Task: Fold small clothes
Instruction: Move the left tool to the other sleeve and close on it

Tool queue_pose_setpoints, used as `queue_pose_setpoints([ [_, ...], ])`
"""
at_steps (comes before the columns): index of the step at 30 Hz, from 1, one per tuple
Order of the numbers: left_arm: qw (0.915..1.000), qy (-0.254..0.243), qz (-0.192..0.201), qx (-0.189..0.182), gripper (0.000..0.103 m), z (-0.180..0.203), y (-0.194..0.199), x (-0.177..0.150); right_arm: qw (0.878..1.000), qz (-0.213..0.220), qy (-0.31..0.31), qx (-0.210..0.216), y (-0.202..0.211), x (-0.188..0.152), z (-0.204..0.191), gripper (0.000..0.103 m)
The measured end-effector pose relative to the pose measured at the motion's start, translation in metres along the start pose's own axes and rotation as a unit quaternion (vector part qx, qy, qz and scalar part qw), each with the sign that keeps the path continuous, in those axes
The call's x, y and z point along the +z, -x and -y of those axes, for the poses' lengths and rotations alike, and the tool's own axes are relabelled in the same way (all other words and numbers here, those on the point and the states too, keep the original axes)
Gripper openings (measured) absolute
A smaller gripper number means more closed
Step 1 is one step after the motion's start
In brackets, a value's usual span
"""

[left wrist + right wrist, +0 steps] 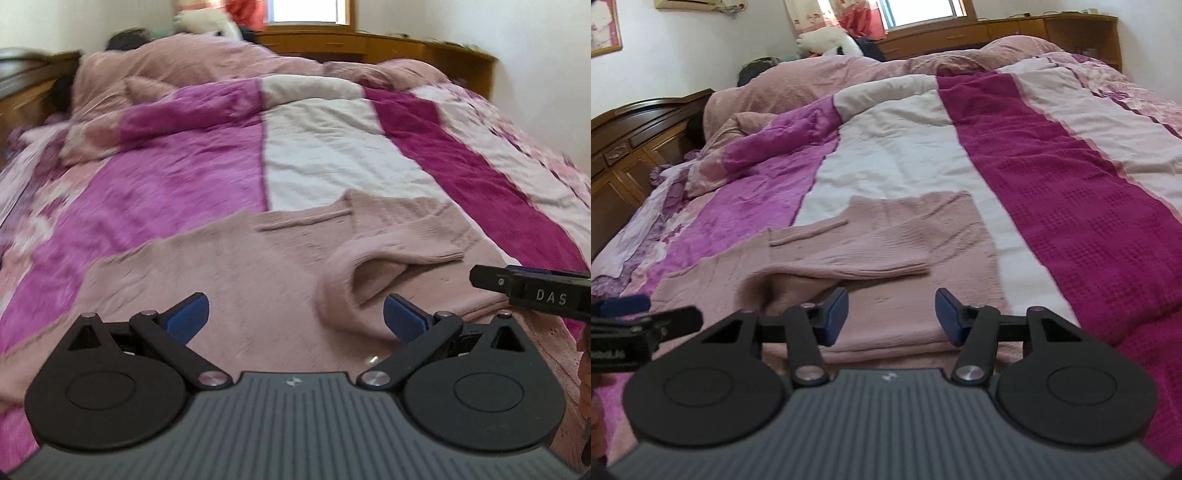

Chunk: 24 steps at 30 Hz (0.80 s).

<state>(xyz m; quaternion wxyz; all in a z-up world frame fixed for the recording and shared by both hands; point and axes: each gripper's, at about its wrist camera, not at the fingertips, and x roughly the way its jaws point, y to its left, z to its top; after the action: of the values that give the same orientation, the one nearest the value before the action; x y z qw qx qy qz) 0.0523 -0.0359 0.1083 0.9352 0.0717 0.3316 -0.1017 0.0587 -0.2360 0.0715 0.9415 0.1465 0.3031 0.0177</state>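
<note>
on the near part of the bed [1071,206], a pink knitted sweater [886,314] is laid flat across the striped bedspread [184,177]. one sleeve [849,254] is seen folded across the body, its cuff ending toward the right; this fold is judged to be done. the rest of the garment is spread in a single layer, so the remaining folds, probably the other sleeve and the body, are judged to be not yet made. no finished stack of clothes is visible.

the left gripper [295,319] is held over the sweater with its jaws spread wide and nothing between them. the right gripper [892,317] is held just over the near hem, its jaws partly apart; no cloth is pinched between the pads [837,314].

from the left wrist view, a raised loop of knit [354,280], apparently the collar or a sleeve opening, is shown just ahead of the left gripper; the right gripper enters at the right edge. from the right wrist view, the sweater's right edge on the white stripe, a wooden headboard [639,136] at far left and a wall picture [605,26] are shown, none visible clearly in the other view.
</note>
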Motion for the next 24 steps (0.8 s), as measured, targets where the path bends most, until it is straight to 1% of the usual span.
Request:
queue_pose_setpoints([
  [4, 0.9987, -0.050, -0.008, -0.013, 0.103, 0.031, -0.029, 0.012, 1.000, 0.001, -0.017, -0.014, -0.003, -0.004, 0.013, 0.056],
  [8, 0.9955, -0.093, -0.013, -0.014, 0.103, 0.058, -0.057, 0.017, 1.000, 0.004, -0.027, -0.015, -0.005, -0.007, 0.021, 0.056],
  [11, 0.9912, -0.131, -0.005, -0.017, 0.101, 0.076, -0.075, 0.019, 0.999, 0.009, -0.029, -0.018, -0.005, -0.008, 0.026, 0.055],
  [14, 0.9864, -0.162, -0.008, -0.023, 0.098, 0.089, -0.093, 0.023, 0.999, 0.012, -0.042, -0.016, -0.006, -0.007, 0.031, 0.056],
  [15, 0.9849, -0.171, -0.009, -0.024, 0.096, 0.093, -0.098, 0.023, 0.999, 0.015, -0.047, -0.019, -0.006, -0.007, 0.033, 0.057],
  [17, 0.9824, -0.185, -0.009, -0.023, 0.095, 0.100, -0.108, 0.024, 0.998, 0.018, -0.056, -0.029, -0.006, -0.007, 0.036, 0.070],
  [19, 0.9804, -0.196, -0.002, -0.020, 0.093, 0.108, -0.115, 0.024, 0.997, 0.015, -0.066, -0.033, -0.007, -0.008, 0.040, 0.070],
  [22, 0.9776, -0.209, 0.014, -0.019, 0.084, 0.117, -0.119, 0.022, 0.996, 0.009, -0.082, -0.033, -0.010, -0.010, 0.045, 0.069],
  [24, 0.9762, -0.215, 0.022, -0.018, 0.075, 0.123, -0.122, 0.023, 0.995, 0.008, -0.092, -0.040, -0.011, -0.011, 0.048, 0.069],
])
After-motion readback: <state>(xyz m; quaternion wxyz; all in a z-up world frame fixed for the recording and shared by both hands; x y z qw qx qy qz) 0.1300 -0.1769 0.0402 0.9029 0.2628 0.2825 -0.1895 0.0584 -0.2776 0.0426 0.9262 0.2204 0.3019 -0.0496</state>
